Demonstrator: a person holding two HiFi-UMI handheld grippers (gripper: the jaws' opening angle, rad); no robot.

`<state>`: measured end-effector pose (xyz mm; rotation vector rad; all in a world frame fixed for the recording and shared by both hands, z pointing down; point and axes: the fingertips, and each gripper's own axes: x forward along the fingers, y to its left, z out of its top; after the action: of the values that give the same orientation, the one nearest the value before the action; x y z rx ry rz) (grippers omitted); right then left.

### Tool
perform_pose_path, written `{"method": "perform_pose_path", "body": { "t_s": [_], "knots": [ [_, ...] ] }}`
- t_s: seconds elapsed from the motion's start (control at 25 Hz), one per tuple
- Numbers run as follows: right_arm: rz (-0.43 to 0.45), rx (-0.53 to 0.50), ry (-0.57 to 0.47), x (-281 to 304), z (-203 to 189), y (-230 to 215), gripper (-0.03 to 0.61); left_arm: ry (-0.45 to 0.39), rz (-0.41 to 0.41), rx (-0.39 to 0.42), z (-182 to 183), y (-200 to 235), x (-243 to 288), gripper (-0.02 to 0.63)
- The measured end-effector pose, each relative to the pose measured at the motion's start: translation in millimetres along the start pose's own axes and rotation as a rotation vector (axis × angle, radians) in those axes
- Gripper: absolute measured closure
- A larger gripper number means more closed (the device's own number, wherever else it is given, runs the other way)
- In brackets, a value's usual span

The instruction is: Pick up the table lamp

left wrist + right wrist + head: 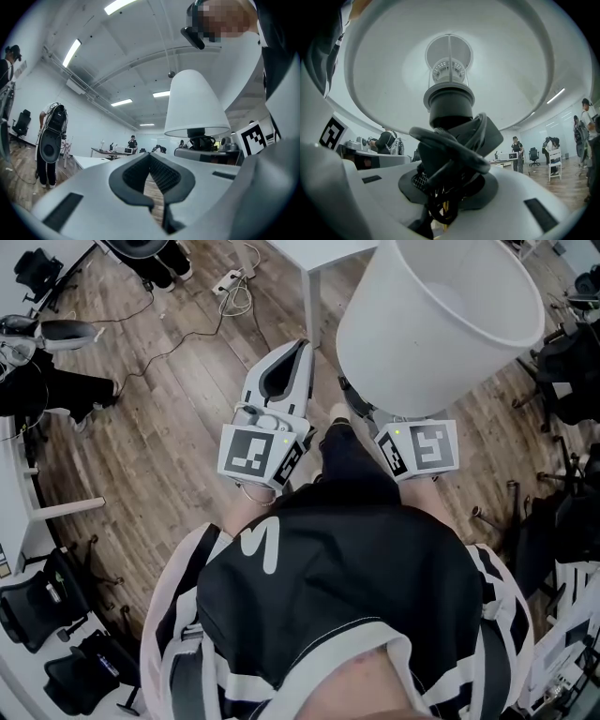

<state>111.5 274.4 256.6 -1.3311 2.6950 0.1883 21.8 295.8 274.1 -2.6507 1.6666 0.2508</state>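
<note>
Right gripper view: my right tool (451,165) is clamped on the table lamp (449,105) at its dark neck, with the black cord (454,145) wound round it between the pads. The white shade (384,79) opens straight above the tool, and the lamp is clear of the wooden floor (169,381). Left gripper view: my left tool (150,159) is closed, tips together, nothing in it. The lamp stands off to its right, apart from it.
</note>
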Motion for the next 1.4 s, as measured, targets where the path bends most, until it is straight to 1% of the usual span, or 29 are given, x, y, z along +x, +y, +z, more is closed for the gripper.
{"method": "perform_pose_path", "body": {
  "t_s": [0.36,0.52,0.96,1.2,1.4],
  "knots": [
    [0.033,0.019,-0.001,46,-14,-18,0.469,0.009,0.029,0.005,-7,32,37,0.609],
    [0.039,0.024,-0.001,75,-22,-36,0.469,0.016,0.038,0.004,-12,50,64,0.609],
    [0.073,0.036,-0.012,158,-28,-95,0.469,0.016,0.074,0.018,-12,95,151,0.609],
    [0.11,0.045,-0.005,198,-34,-115,0.469,0.018,0.102,0.023,-10,118,187,0.609],
    [0.138,0.05,-0.01,227,-41,-131,0.469,0.012,0.118,0.021,-16,135,216,0.609]
  ]
}}
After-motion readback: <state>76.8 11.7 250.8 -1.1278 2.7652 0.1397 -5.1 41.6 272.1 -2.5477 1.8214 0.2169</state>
